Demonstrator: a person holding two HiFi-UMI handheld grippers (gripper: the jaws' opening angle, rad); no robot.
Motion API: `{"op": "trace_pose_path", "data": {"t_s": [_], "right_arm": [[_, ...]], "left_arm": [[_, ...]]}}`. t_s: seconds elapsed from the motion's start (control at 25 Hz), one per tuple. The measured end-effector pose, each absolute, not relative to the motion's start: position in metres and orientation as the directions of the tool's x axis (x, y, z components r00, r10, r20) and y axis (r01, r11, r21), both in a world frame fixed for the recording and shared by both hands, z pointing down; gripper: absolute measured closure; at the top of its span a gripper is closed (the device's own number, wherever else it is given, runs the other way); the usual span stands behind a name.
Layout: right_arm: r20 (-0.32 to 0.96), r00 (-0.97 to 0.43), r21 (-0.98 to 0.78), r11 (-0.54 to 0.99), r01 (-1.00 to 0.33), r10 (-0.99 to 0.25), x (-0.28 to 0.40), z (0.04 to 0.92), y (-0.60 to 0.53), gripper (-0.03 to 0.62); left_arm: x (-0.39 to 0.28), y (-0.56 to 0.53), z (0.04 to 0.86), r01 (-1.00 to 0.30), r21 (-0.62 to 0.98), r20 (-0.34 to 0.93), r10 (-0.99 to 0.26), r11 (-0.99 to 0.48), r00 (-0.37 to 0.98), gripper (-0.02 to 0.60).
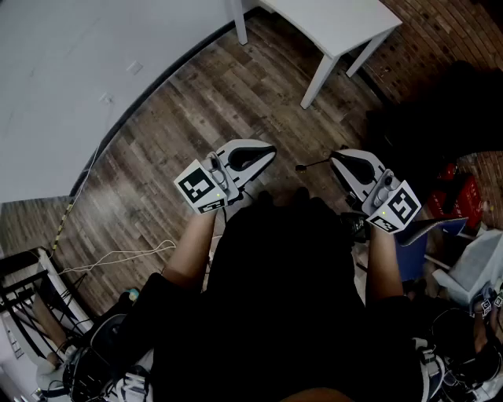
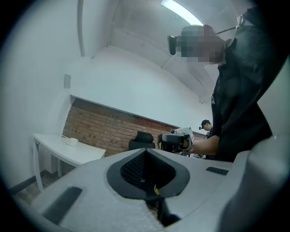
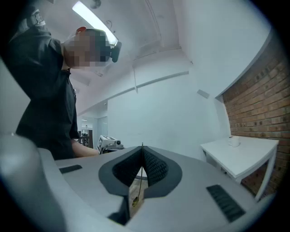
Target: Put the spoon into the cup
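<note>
A white cup (image 2: pixel 71 142) stands on a white table (image 2: pixel 81 154) by the brick wall; the right gripper view shows the same cup (image 3: pixel 234 141) far off. I cannot make out a spoon in any view. My left gripper (image 1: pixel 267 151) and right gripper (image 1: pixel 336 157) are held level in front of the person's body, over the wood floor and well short of the table (image 1: pixel 330 23). Both have their jaws together with nothing between them, the left gripper (image 2: pixel 146 149) and the right gripper (image 3: pixel 142 147) alike. Each gripper view shows the other gripper in a hand.
A white wall (image 1: pixel 71 71) curves along the left. A thin cable (image 1: pixel 118 255) lies on the wood floor. A black chair (image 2: pixel 142 138) stands by the brick wall. Red (image 1: pixel 460 196) and blue (image 1: pixel 413 251) items and clutter crowd the right side.
</note>
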State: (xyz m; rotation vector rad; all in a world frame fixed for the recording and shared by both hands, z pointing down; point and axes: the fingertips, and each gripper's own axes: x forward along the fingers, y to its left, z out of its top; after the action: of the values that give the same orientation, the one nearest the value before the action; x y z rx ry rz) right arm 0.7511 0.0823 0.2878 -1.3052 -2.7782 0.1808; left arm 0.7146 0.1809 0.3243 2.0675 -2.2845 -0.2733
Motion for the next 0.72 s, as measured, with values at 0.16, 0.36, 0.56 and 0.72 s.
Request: {"op": "trace_pose_path", "data": {"t_s": [0.16,0.36,0.56,0.72], "right_arm": [[0.008,-0.642,-0.142,0.636,0.758,0.767,0.742,0.285,0.086,0.585],[0.005,-0.654,-0.142,0.648,0.748,0.756,0.731,0.281,0.087,0.585],[0.001,-0.645,-0.150,0.638,0.755,0.764,0.723,0.280,0.100,0.585],[0.001,-0.651,-0.165,0.642,0.749,0.759,0.720,0.277,0.106,0.585]], "left_arm": [[0.708,0.184,0.324,-0.981,0.168,-0.082,-0.991,0.093,-0.107,0.568],[0.699,0.199,0.320,-0.977,0.179,-0.101,-0.986,0.111,-0.131,0.566],[0.694,0.219,0.321,-0.973,0.195,-0.118,-0.981,0.126,-0.151,0.567],[0.690,0.226,0.329,-0.967,0.228,-0.125,-0.981,0.118,-0.149,0.568]]}}
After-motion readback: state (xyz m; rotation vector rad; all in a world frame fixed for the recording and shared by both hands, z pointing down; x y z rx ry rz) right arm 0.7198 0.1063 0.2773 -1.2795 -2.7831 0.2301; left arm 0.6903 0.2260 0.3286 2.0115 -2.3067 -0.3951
